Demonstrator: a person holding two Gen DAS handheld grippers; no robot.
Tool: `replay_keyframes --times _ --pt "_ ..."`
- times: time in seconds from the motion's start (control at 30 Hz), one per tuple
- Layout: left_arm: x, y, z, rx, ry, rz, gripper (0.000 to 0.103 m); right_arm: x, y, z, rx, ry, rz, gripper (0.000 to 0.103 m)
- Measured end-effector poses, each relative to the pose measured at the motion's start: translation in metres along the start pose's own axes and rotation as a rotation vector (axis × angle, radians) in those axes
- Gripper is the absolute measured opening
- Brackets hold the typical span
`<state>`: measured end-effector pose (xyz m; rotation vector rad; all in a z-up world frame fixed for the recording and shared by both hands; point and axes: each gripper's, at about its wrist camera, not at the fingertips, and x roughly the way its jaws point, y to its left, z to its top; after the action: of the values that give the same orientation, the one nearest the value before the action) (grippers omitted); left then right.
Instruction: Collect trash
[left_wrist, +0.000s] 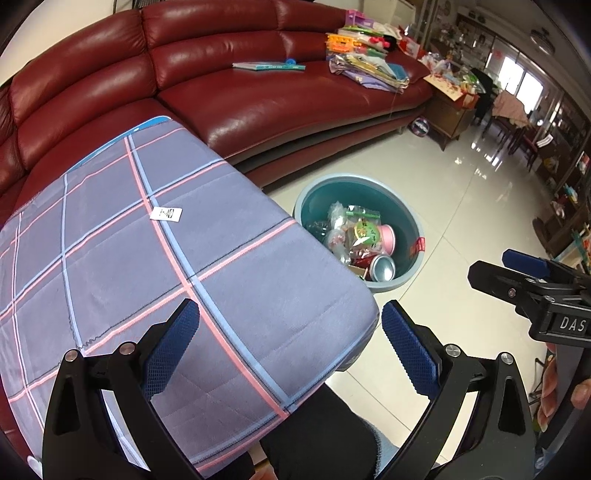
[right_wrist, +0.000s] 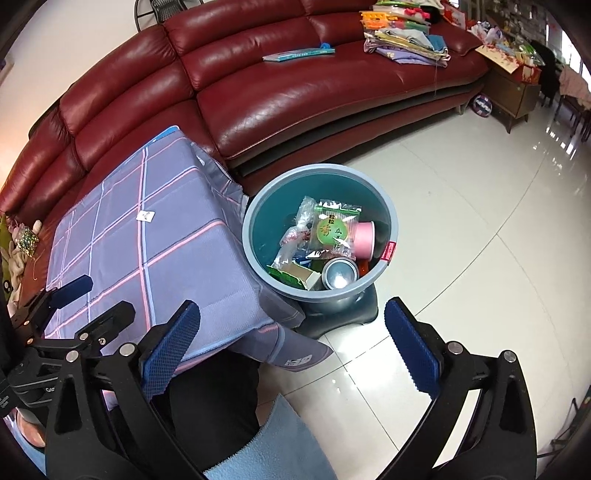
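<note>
My left gripper (left_wrist: 290, 341) had rough blue pads (left_wrist: 171, 345) on smooth black plastic. The checked cloth (left_wrist: 236, 280) looked soft and matt. The sofa (left_wrist: 258, 103) was shiny red leather, the floor (right_wrist: 480, 221) glossy tile, the bin (right_wrist: 373, 188) smooth plastic, the can (right_wrist: 340, 275) shiny metal.
</note>
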<state>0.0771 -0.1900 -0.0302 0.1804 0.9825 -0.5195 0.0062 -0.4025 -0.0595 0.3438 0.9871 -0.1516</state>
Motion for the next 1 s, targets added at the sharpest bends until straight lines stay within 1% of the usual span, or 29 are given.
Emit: replay_keyframes --times 0.17,0.63,1.0 --pt "0.002 0.004 -0.005 -0.014 0.008 0.001 0.099 0.003 0.001 -0.004 -0.004 0.007 -0.001 0.096" --pt "0.006 0.008 -0.015 -0.008 0.02 0.037 0.099 0.017 0.003 -0.01 -0.001 0.029 -0.007 0.096" --pt "0.014 0.016 -0.017 -0.028 0.045 0.037 0.099 0.025 0.009 -0.01 -0.015 0.052 -0.006 0.096"
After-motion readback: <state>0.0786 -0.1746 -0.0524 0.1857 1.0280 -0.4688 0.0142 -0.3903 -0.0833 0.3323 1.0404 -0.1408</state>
